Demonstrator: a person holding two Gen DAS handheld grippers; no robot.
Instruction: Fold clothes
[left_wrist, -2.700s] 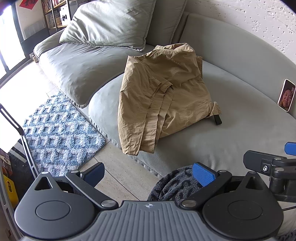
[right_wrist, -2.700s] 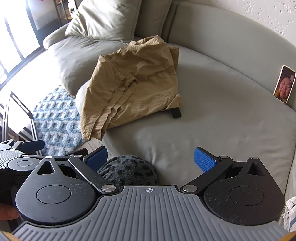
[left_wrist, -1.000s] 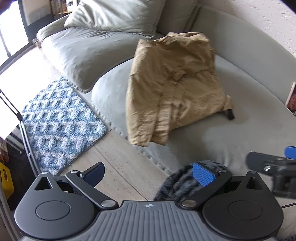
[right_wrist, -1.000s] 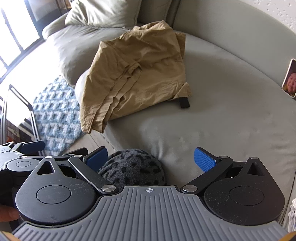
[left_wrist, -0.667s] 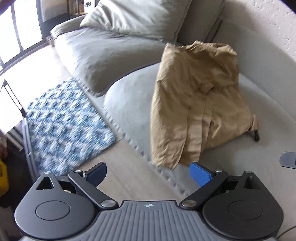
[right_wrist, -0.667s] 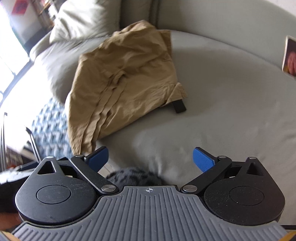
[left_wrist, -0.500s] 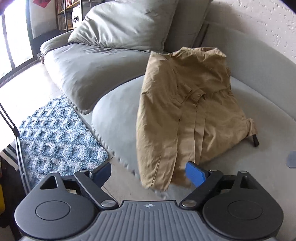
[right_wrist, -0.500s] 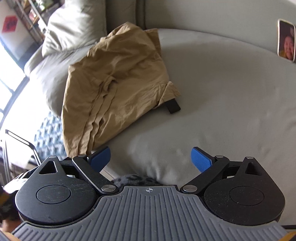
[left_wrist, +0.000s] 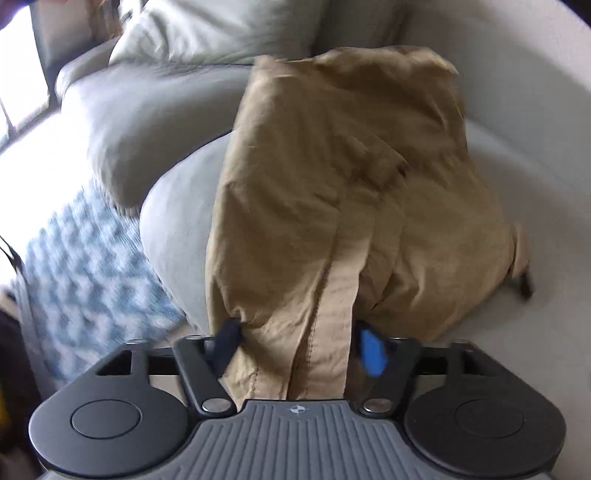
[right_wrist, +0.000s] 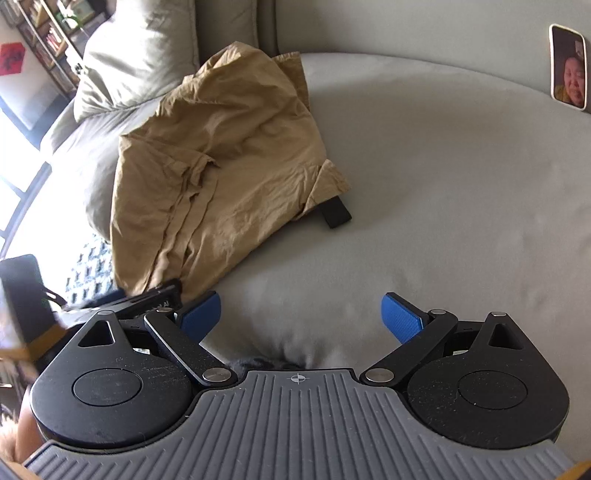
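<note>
A crumpled tan garment (left_wrist: 351, 177) lies on the round grey sofa seat (right_wrist: 461, 166), with its lower edge hanging over the seat's front edge. It also shows in the right wrist view (right_wrist: 221, 147). My left gripper (left_wrist: 299, 347) is open, and the garment's hanging hem sits between its blue pads (left_wrist: 371, 352). My right gripper (right_wrist: 301, 317) is open and empty above bare seat, to the right of the garment. A black strap end (right_wrist: 336, 212) pokes out from under the garment's right corner.
A large grey cushion (right_wrist: 136, 55) leans at the back left of the sofa. A blue-and-white rug (left_wrist: 85, 266) lies on the floor to the left. A phone (right_wrist: 567, 66) stands against the sofa back at the right.
My left gripper has moved forward to the garment, so its hanging hem now lies between the pads. My right gripper has come closer over the seat.
</note>
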